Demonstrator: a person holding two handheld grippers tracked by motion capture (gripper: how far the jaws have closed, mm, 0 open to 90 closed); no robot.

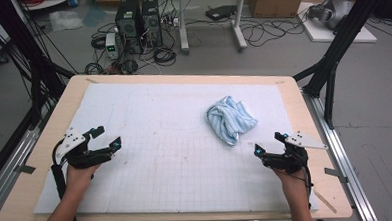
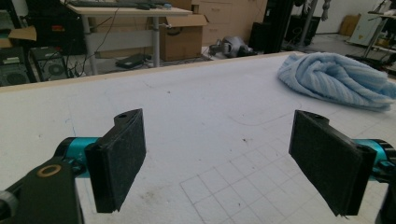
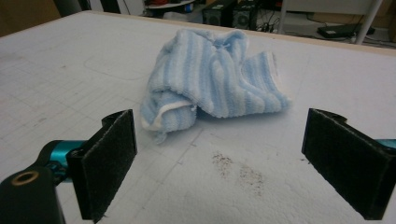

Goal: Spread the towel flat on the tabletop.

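A crumpled light-blue striped towel lies on the white gridded mat, right of centre. My left gripper rests low over the mat's left side, jaws wide apart and empty; in its own view the towel sits far off at the upper right. My right gripper hovers just short of the towel's near edge, open with nothing between its pads. In the right gripper view the towel lies a short way ahead, between the two black pads.
The mat covers a wooden table with a bare rim. Dark crumbs stain the mat near the towel. Beyond the far edge are computer towers, cables, cardboard boxes and black frame legs.
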